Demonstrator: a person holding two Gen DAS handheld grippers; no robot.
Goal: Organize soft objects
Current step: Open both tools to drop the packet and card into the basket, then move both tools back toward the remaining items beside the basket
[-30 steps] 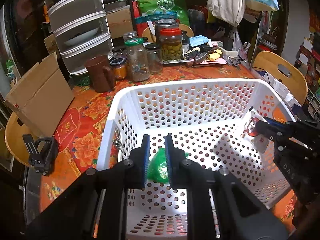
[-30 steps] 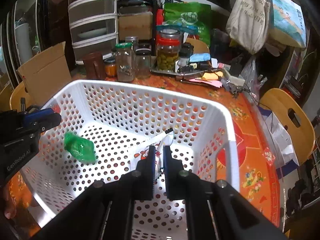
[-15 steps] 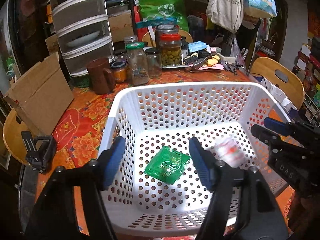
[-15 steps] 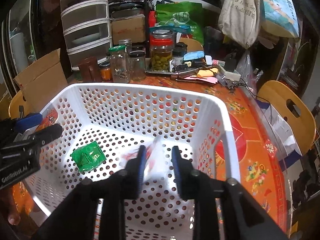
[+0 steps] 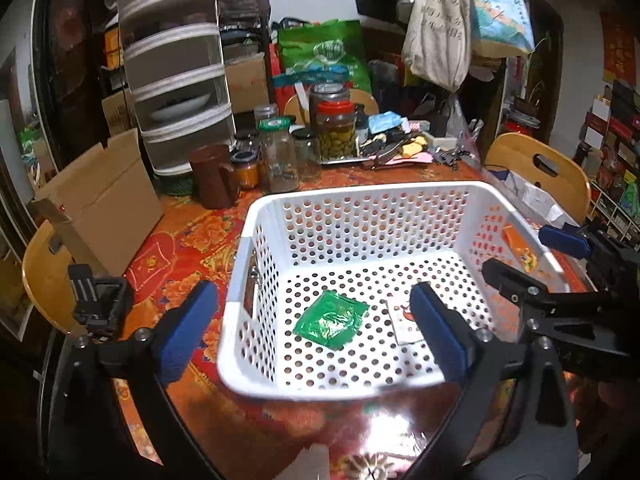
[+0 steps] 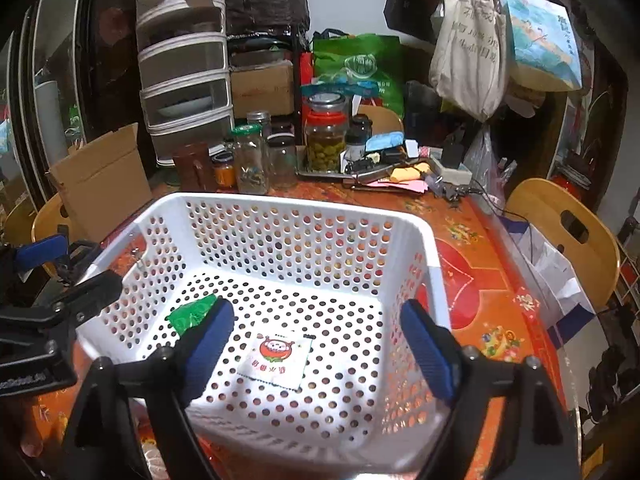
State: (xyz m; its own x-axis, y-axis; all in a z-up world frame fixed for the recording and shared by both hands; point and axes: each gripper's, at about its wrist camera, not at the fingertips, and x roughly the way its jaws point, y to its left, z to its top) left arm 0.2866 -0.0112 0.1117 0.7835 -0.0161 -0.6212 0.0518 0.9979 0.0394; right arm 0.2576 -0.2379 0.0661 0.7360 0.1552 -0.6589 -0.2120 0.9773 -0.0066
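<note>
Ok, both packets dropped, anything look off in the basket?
Nothing stands out. The green packet and the white packet lie flat and apart on the floor of the basket, which sits level. Both tools, left and right, are open.

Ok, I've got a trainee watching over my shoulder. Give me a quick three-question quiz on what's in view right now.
1. True or false: the green packet lies on the floor of the white basket.
2. Multiple choice: the white packet with the red cartoon face is (A) clamped in the right hand-held gripper, (B) lying loose in the basket, (C) on the tablecloth.
3. Fill in: the left hand-held gripper is ____ and holds nothing.

Key: 1 true; 2 B; 3 open.
</note>
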